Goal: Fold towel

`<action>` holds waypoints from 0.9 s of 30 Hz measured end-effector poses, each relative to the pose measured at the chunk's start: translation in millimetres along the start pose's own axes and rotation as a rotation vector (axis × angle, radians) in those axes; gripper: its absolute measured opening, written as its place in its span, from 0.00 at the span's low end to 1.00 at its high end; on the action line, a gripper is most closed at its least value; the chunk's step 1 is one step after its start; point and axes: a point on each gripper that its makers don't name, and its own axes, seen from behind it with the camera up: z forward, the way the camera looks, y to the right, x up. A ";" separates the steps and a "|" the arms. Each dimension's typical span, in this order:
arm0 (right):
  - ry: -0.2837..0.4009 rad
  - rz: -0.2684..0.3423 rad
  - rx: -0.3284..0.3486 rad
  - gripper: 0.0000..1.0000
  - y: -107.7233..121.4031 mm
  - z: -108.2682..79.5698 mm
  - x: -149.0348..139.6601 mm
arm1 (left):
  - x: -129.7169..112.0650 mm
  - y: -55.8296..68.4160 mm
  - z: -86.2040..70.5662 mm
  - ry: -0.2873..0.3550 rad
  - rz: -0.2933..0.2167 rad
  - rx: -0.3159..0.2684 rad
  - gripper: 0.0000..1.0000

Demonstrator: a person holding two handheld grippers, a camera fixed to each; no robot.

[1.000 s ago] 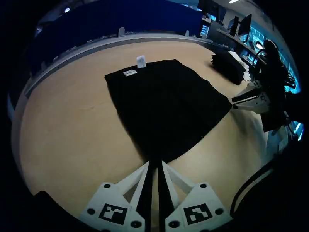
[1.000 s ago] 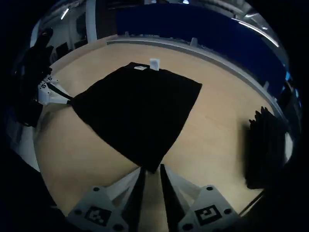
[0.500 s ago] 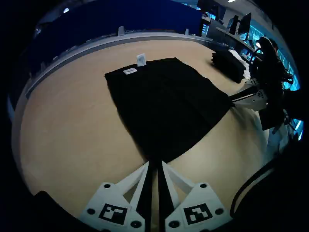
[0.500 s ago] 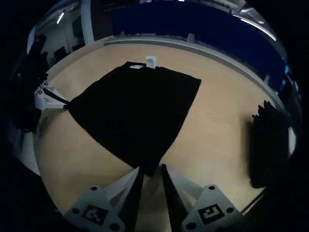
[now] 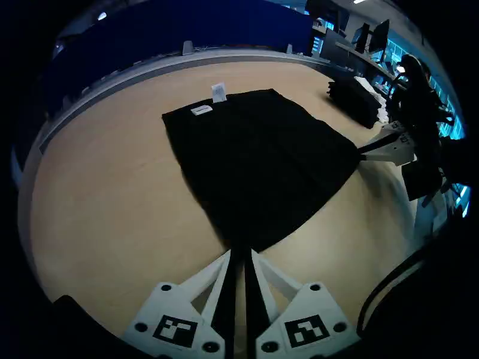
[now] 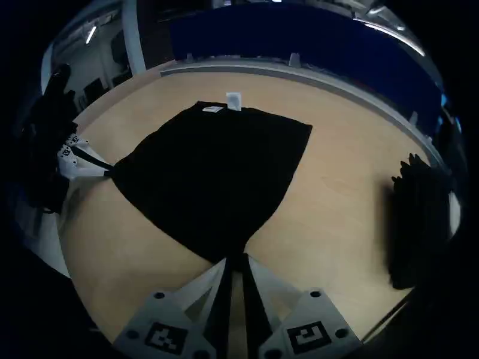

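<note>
Left claw (image 5: 243,251) pinches one near corner of the black towel (image 5: 257,161), both fingers closed on the cloth. Right claw (image 6: 235,258) pinches the neighbouring corner the same way. We hold these two corners because they end the same edge. As we judge it, gripping both lets us lift that edge evenly and carry it over to the far edge, where the white tag (image 5: 218,93) sits. The towel lies spread flat in the middle of the wooden table (image 5: 108,179), well apart from the dark stack (image 6: 419,221) at the side. Half a second ago the right claw's fingers stood apart with bare table showing between them. Now they have drawn together on the corner. The left claw's grip looks unchanged, and the towel has hardly shifted.
</note>
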 end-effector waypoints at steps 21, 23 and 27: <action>0.049 -0.017 0.028 0.10 -15.2 -59.0 38.3 | 21.6 4.0 -57.8 0.048 -0.125 -0.005 0.09; 0.051 -0.013 0.031 0.10 -17.6 -66.9 41.0 | 24.5 6.9 -67.2 0.050 -0.134 -0.010 0.09; 0.059 0.000 0.039 0.10 -22.7 -83.0 47.2 | 29.2 12.2 -84.8 0.055 -0.145 -0.018 0.09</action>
